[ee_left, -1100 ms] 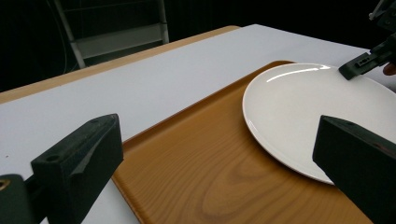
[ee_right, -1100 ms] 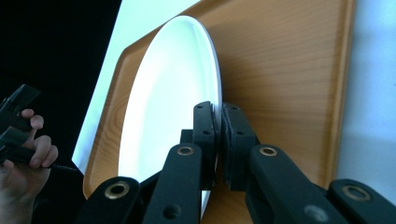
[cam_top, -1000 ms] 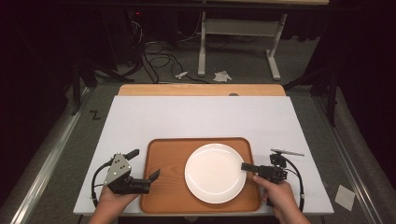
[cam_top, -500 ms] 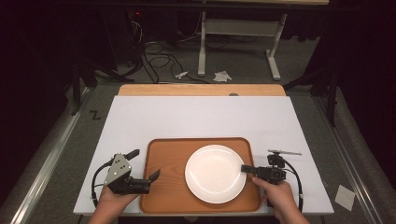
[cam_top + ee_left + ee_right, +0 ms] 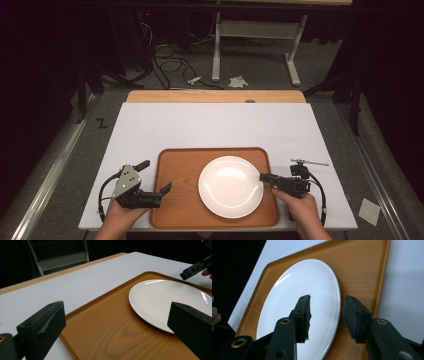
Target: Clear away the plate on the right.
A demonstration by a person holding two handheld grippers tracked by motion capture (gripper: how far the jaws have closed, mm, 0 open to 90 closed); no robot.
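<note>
Tabletop covered in white sheeting [image 5: 215, 125] is occupied by a rectangular wooden tray [image 5: 180, 170], on which a round white plate [image 5: 231, 186] is set. Its right rim is straddled by the right gripper [image 5: 262, 176], jaws apart; the left gripper [image 5: 159, 176] is held wide open at the tray's left edge.

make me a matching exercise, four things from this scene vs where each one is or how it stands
Things:
1. white plate
2. wooden tray
3. left tool
4. right tool

Places or states:
A. wide open over the tray's left edge
B. open, straddling the plate's right rim
C. lies on the tray's right part
D. rests on the white table top, near edge

Pairs: 1-C, 2-D, 3-A, 4-B
</note>
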